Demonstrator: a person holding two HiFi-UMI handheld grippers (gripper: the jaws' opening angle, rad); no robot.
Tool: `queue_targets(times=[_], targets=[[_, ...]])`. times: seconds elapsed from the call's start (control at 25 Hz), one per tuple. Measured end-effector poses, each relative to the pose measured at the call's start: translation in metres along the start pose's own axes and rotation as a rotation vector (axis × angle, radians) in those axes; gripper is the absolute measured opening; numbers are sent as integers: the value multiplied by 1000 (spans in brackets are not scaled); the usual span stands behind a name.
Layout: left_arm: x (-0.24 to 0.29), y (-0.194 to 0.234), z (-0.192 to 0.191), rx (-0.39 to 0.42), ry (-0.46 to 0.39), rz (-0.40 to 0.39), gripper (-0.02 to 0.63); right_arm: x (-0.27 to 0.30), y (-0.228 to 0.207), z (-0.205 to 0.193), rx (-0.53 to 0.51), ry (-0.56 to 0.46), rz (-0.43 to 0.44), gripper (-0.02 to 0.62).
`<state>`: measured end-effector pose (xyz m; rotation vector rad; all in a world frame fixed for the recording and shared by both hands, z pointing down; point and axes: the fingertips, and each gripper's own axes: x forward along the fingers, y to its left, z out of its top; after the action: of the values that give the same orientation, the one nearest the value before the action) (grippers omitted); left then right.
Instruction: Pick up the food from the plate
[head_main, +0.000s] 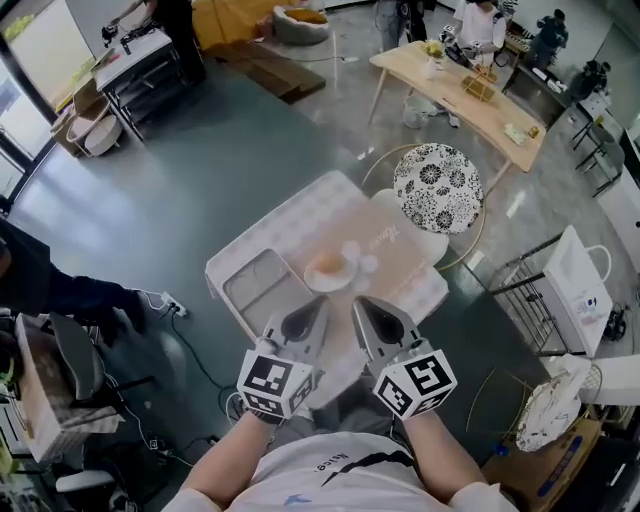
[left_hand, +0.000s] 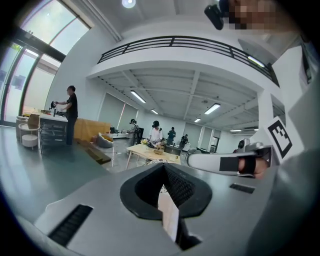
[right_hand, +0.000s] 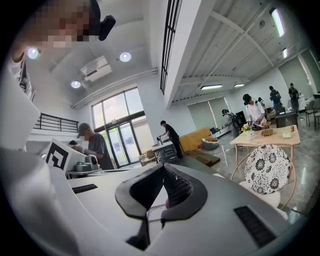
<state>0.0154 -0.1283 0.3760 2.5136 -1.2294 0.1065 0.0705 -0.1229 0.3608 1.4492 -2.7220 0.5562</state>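
Note:
In the head view a small round plate (head_main: 312, 283) sits on the pale table (head_main: 300, 225) with an orange-brown piece of food (head_main: 326, 266) on it. Two pale round items (head_main: 368, 265) lie just beyond the plate. My left gripper (head_main: 318, 308) and right gripper (head_main: 362, 308) hover side by side just short of the plate, both shut and empty. In the left gripper view the jaws (left_hand: 163, 170) meet at the tips and face the room, not the plate. The right gripper view shows its jaws (right_hand: 163, 172) closed the same way.
A grey tray (head_main: 255, 290) lies on the table's left part. A chair with a black-and-white patterned seat (head_main: 437, 187) stands behind the table, and a wire rack (head_main: 530, 290) is to the right. A long wooden table (head_main: 460, 90) and several people are further back.

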Motion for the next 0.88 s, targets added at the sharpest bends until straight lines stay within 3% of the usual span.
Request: queue_targets(times=[0.2, 0.4, 0.6, 0.88], targets=[[43, 25, -12, -27, 13, 96, 6, 34, -36, -13, 8, 70, 78, 14], [66, 49, -32, -35, 49, 113, 6, 67, -56, -38, -4, 111, 128, 14], [87, 71, -66, -58, 84, 116, 6, 94, -75, -75, 2, 145, 132, 15], [109, 101, -112, -70, 127, 118, 6, 125, -107, -135, -11, 215, 71, 24]])
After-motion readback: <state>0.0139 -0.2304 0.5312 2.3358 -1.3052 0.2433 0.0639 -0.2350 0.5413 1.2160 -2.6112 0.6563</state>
